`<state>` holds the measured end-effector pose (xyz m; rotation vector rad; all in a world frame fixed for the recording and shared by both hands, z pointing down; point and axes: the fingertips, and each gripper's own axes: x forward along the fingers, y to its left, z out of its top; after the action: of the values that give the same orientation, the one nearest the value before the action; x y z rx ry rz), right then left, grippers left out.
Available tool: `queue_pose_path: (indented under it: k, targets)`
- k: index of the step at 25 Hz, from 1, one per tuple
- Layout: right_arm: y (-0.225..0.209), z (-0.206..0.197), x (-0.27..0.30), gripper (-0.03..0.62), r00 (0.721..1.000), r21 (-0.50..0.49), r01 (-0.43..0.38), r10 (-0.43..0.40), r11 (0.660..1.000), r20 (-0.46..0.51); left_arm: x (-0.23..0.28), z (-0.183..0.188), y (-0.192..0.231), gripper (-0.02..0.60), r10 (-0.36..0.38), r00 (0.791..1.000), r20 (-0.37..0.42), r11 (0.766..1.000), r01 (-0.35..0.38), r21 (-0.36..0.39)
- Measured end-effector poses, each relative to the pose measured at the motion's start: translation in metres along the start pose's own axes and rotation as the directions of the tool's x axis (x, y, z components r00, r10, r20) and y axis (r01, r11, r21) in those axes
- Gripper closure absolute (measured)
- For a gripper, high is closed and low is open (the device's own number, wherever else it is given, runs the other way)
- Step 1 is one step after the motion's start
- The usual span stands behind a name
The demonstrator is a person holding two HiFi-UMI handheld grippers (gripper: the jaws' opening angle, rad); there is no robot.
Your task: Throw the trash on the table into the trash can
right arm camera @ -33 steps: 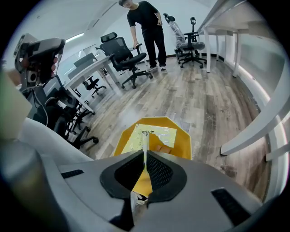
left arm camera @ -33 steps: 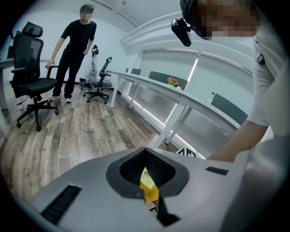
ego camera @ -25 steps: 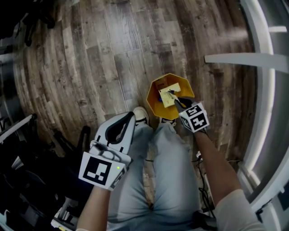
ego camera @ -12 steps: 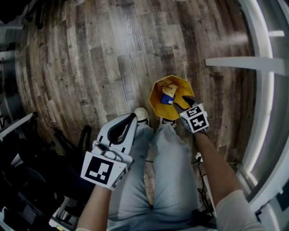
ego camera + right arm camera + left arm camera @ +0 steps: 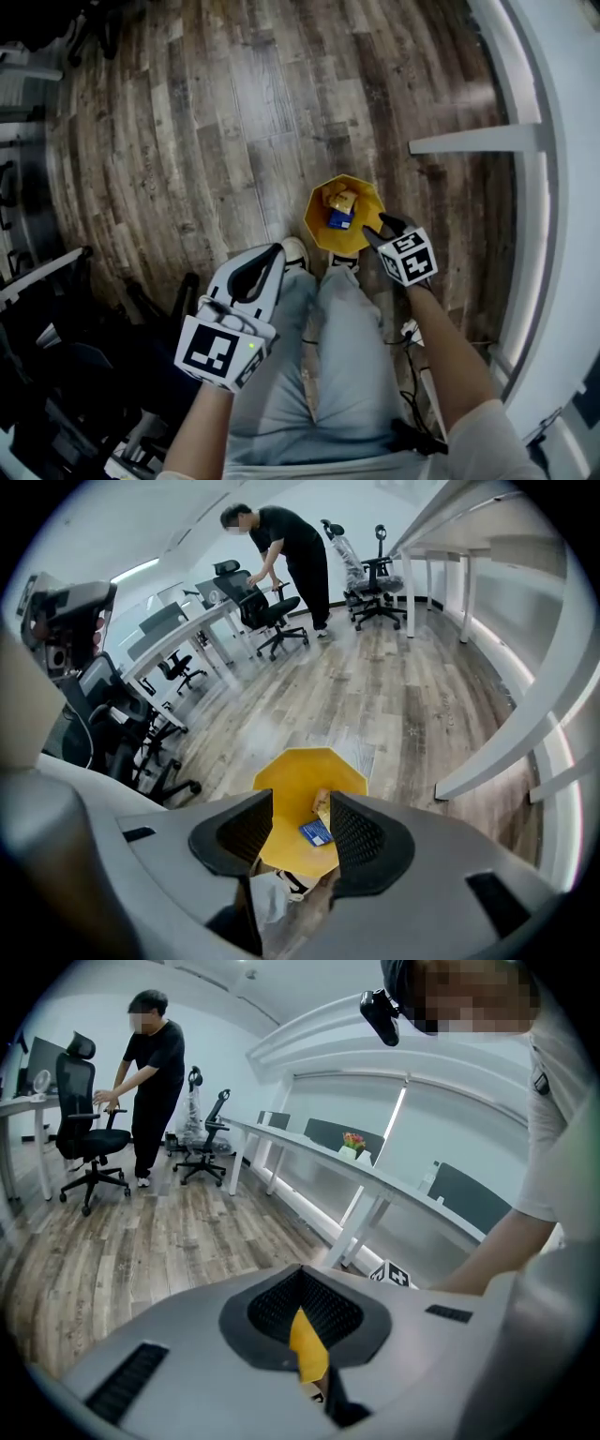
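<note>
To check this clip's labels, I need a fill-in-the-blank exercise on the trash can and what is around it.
The trash can on the wooden floor is ___ in colour.
The packet lying inside it is ___.
The right gripper hangs above the can with its jaws ___.
Missing words: yellow; blue; open. Those jaws have just been opening, and nothing is between them.

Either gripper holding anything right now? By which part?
Nothing held. Right gripper has just opened, empty; the trash lies in the yellow trash can. Left gripper shut, empty.
</note>
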<state>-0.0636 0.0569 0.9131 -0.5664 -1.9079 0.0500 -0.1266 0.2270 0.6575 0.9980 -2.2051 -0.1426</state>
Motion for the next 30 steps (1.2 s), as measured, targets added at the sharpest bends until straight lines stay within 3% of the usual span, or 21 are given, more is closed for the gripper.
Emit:
queue_pose_path:
  k: [1, 6, 12, 15, 18, 21, 25, 30]
  targets:
    - [0.001, 0.006, -0.014, 0.389, 1.000, 0.004, -0.003, 0.003, 1.000, 0.010, -0.005, 0.011, -0.006, 0.581, -0.003, 1.000, 0.006, 1.000, 0.003, 0.004]
    - [0.015, 0.045, -0.094, 0.533, 0.996, -0.009, -0.006, 0.007, 1.000, 0.086, -0.036, 0.055, -0.037, 0.581, -0.006, 1.000, 0.013, 1.000, 0.006, 0.020]
    - [0.052, 0.098, -0.194, 0.551, 0.985, -0.018, -0.046, 0.048, 0.999, 0.167, -0.070, 0.089, -0.079, 0.581, -0.023, 1.000, -0.018, 0.999, 0.024, 0.044]
    - [0.074, 0.129, -0.246, 0.554, 0.973, -0.008, -0.078, 0.077, 0.997, 0.219, -0.088, 0.115, -0.096, 0.581, -0.030, 1.000, 0.005, 0.998, 0.030, 0.047]
    - [0.096, 0.168, -0.295, 0.556, 0.954, -0.027, -0.089, 0.093, 0.996, 0.287, -0.106, 0.147, -0.104, 0.581, -0.033, 0.999, 0.034, 0.998, 0.031, 0.050]
    - [0.115, 0.191, -0.340, 0.557, 0.934, -0.026, -0.089, 0.093, 0.996, 0.346, -0.123, 0.163, -0.114, 0.581, -0.031, 0.999, 0.015, 0.998, 0.030, 0.059]
    - [0.132, 0.226, -0.391, 0.556, 0.888, -0.014, -0.098, 0.094, 0.995, 0.450, -0.140, 0.189, -0.124, 0.581, -0.049, 0.998, 0.042, 0.994, 0.045, 0.098]
    - [0.157, 0.247, -0.439, 0.556, 0.846, -0.058, -0.083, 0.101, 0.995, 0.524, -0.153, 0.213, -0.135, 0.581, -0.062, 0.995, 0.079, 0.991, 0.052, 0.123]
